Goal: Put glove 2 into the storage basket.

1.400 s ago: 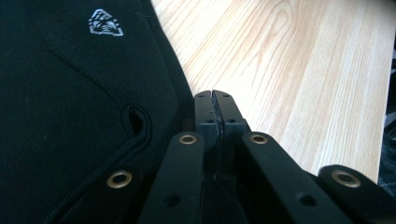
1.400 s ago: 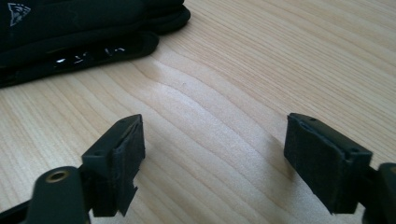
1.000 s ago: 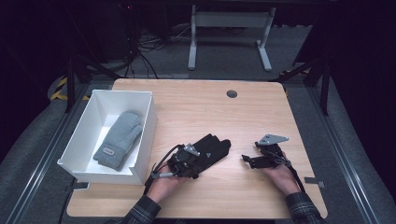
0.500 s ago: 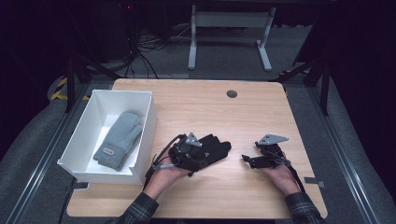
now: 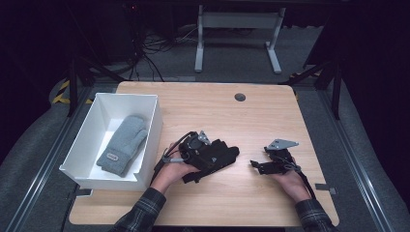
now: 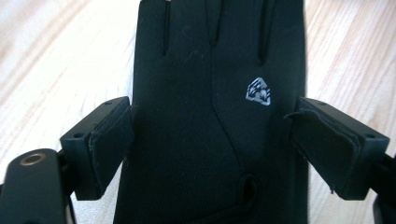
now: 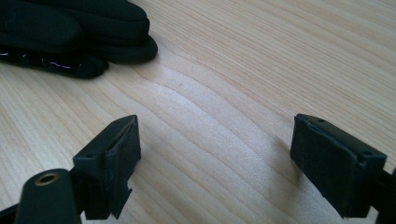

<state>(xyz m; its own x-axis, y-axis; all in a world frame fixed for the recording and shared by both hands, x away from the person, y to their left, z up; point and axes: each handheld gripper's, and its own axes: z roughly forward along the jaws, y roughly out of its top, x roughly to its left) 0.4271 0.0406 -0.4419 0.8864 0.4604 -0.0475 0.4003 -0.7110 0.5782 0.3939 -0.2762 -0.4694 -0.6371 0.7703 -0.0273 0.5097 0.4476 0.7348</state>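
Black glove [image 6: 210,116] lies flat on the wooden bench [image 5: 251,121], roughly mid-bench, just right of the white bin [image 5: 145,125]. Matte, smooth fabric; finger seams run away from the left gripper view's camera; small white crest logo [image 6: 258,91] on the back; a slit and a stitched seam near the cuff.

Left claw [image 6: 210,140]: jaws have just been opening and stand apart, straddling the glove (left pad at the glove's edge, right pad clear of it), not clamped.

Right claw [image 7: 215,163]: jaws apart over bare wood, nothing between them, the glove's fingertips near.

Grey mitten [image 5: 123,144] lies in the bin.
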